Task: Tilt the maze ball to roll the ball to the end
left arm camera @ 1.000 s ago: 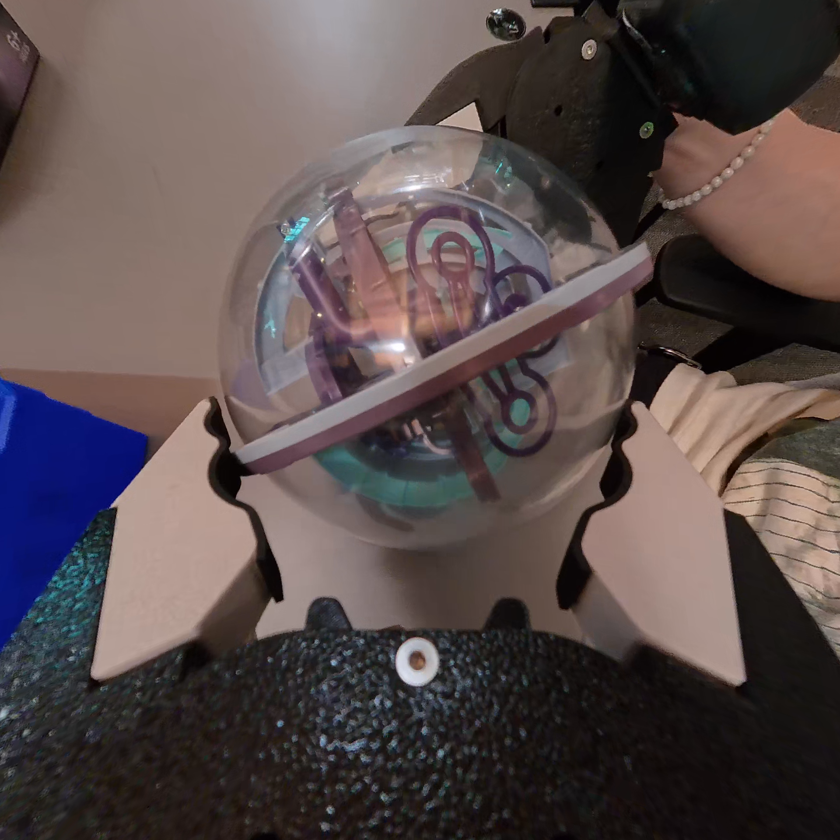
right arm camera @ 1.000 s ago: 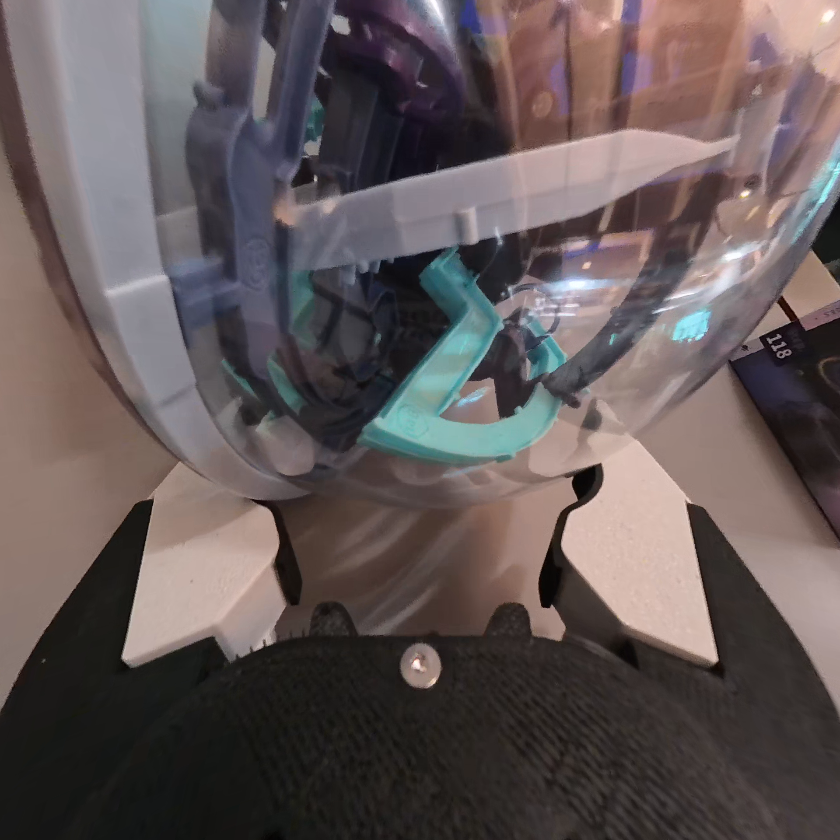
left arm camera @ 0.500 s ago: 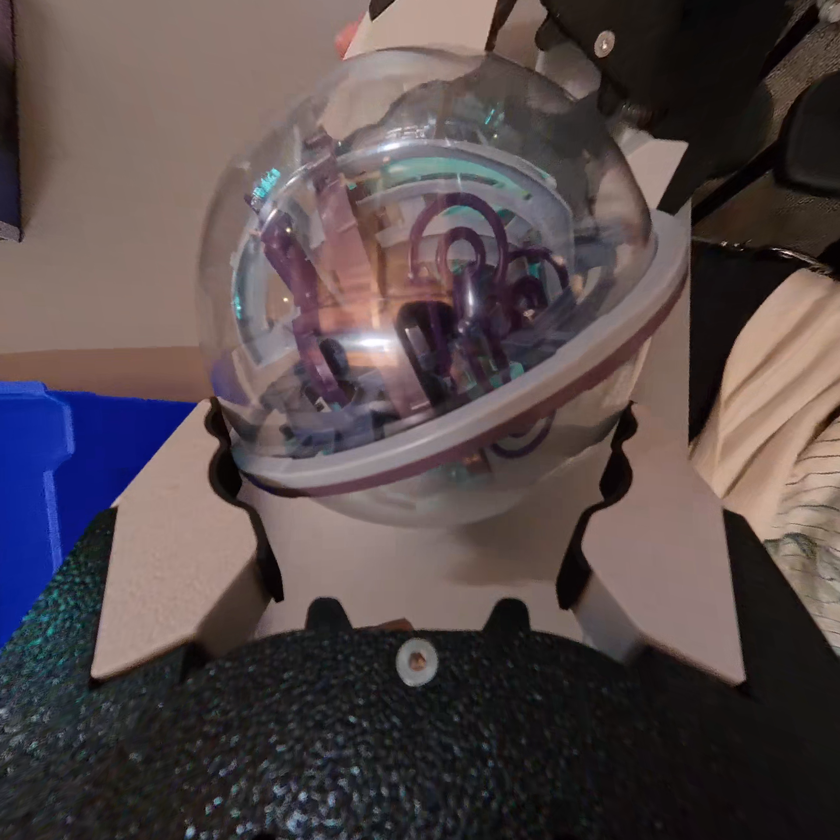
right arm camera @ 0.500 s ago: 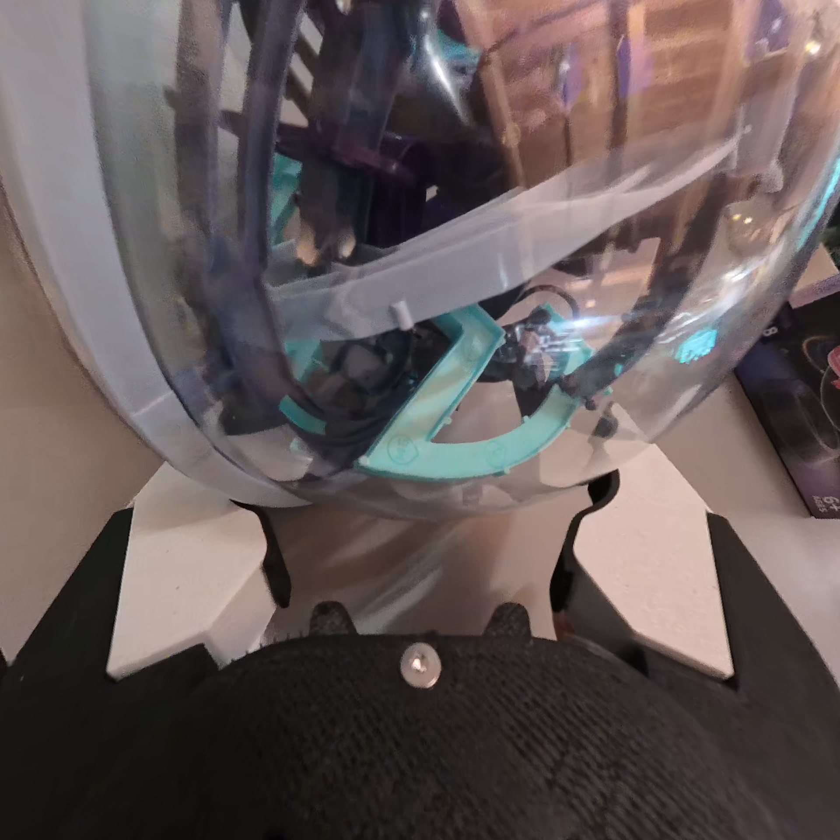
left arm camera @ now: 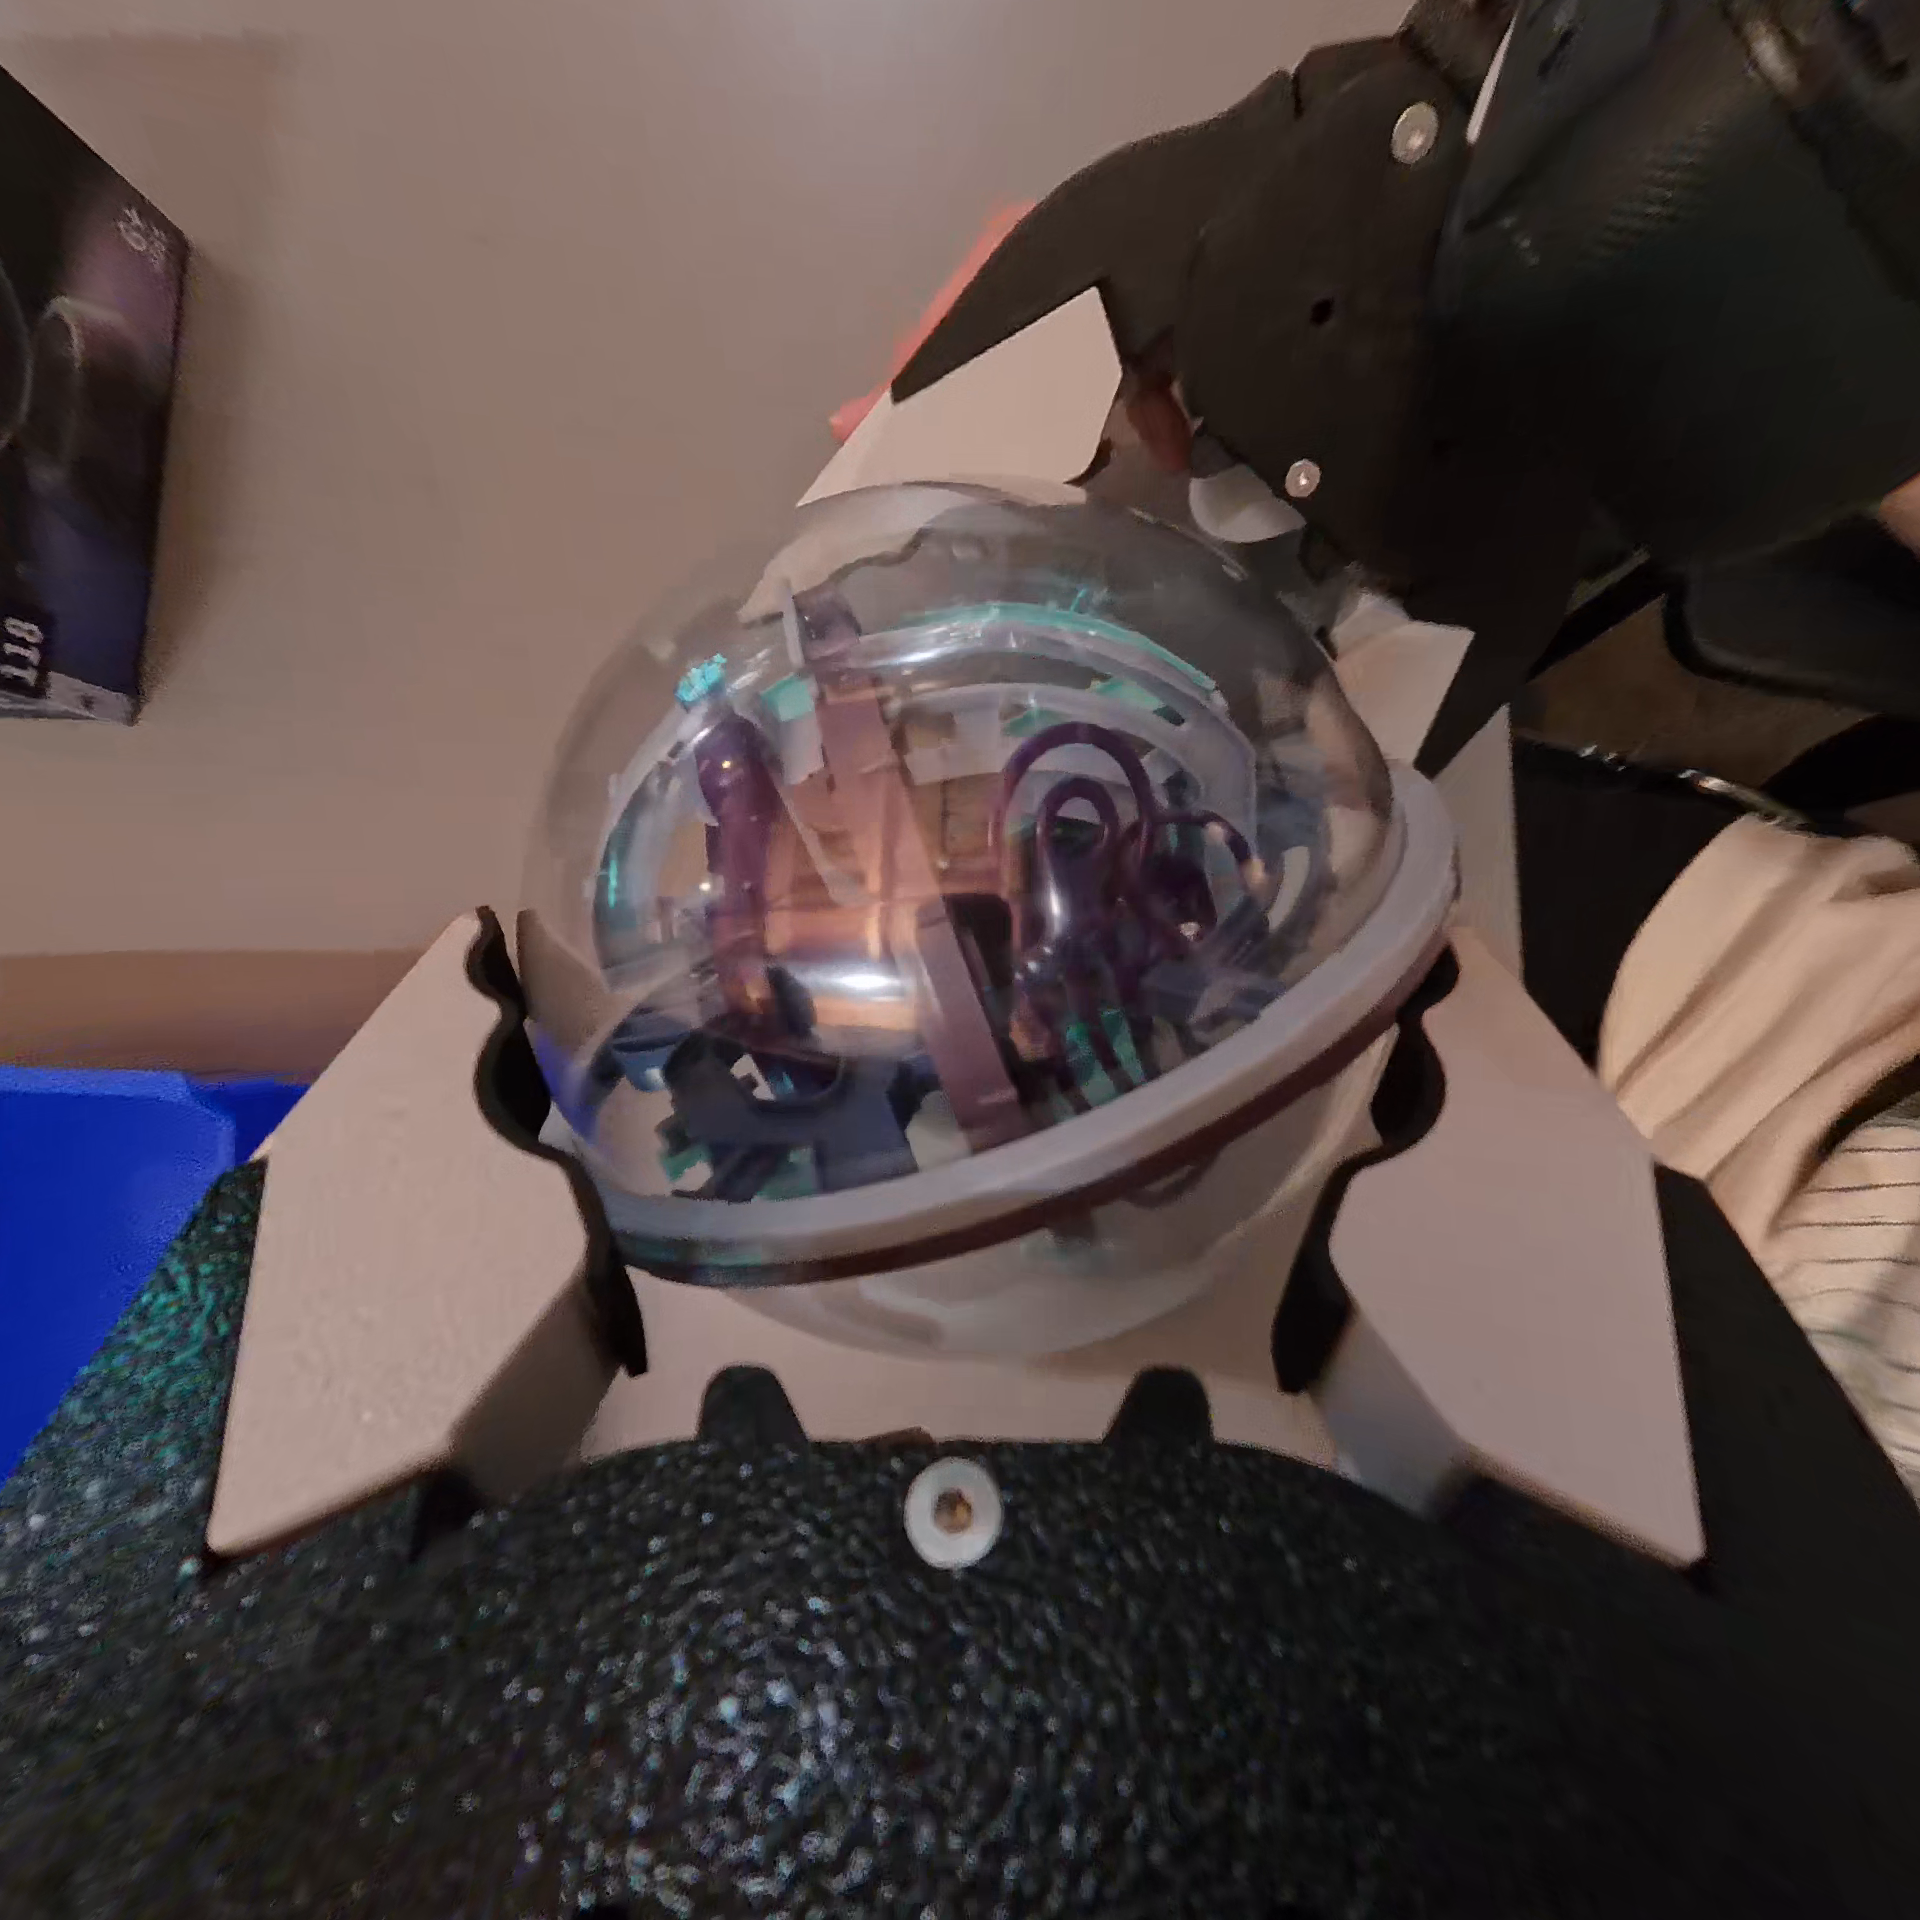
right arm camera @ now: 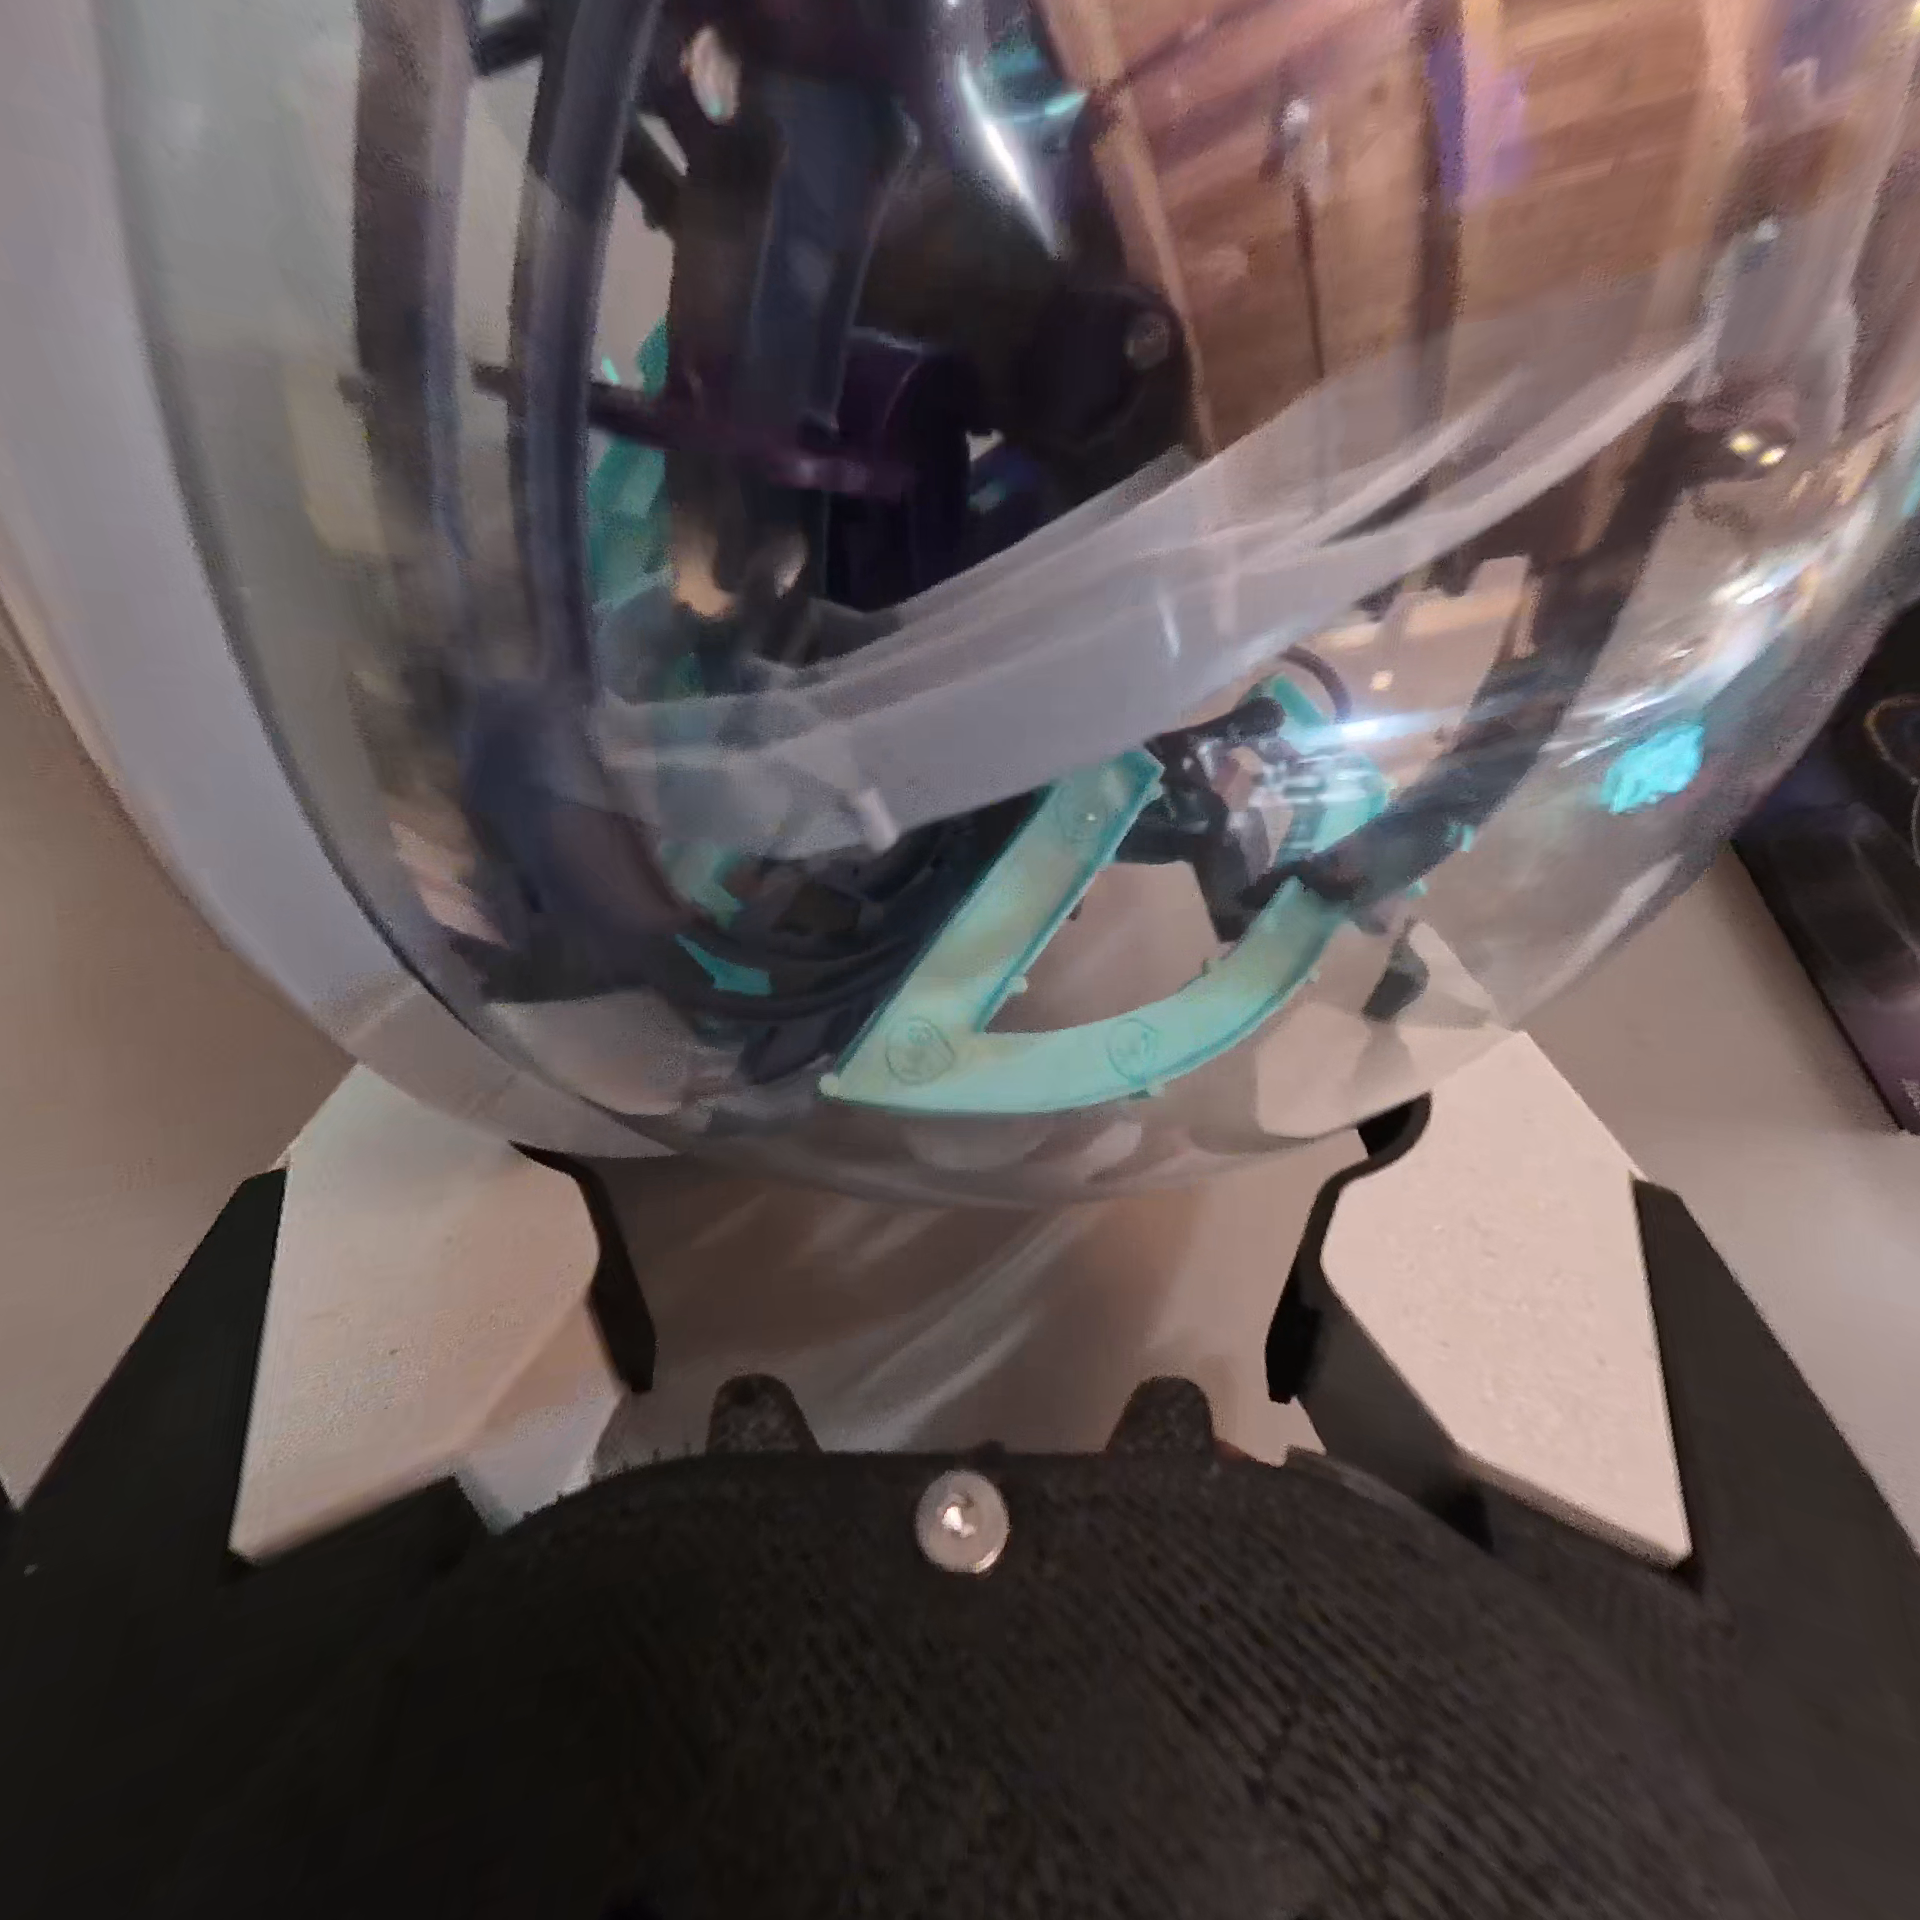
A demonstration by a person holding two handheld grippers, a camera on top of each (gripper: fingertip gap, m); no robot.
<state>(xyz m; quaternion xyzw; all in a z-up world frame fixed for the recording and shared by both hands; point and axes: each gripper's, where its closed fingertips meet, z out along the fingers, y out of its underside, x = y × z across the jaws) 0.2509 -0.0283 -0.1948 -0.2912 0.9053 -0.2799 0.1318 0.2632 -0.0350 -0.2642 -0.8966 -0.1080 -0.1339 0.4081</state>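
The maze ball (left arm camera: 966, 935) is a clear sphere with a grey and maroon band around its middle and purple, teal and grey tracks inside. In the left wrist view it sits between my left gripper's (left arm camera: 966, 1039) two beige fingers, with both black pads pressed against its sides. My right gripper (left arm camera: 1351, 312) reaches in from the upper right, its fingers straddling the ball's far side. In the right wrist view the ball (right arm camera: 935, 623) fills the frame and both fingertips of the right gripper (right arm camera: 966, 1132) lie against its underside. I cannot pick out the small ball inside.
The beige table (left arm camera: 468, 416) lies under the ball. A dark box (left arm camera: 73, 468) stands at the left and also shows in the right wrist view (right arm camera: 1849, 935). A blue bin (left arm camera: 104, 1195) is low on the left. A person's sleeve (left arm camera: 1714, 987) is at the right.
The maze ball has turned in my left gripper, and its band now lies flatter and lower. My right gripper has swung over the ball's top right, and its fingers have spread wider on the ball.
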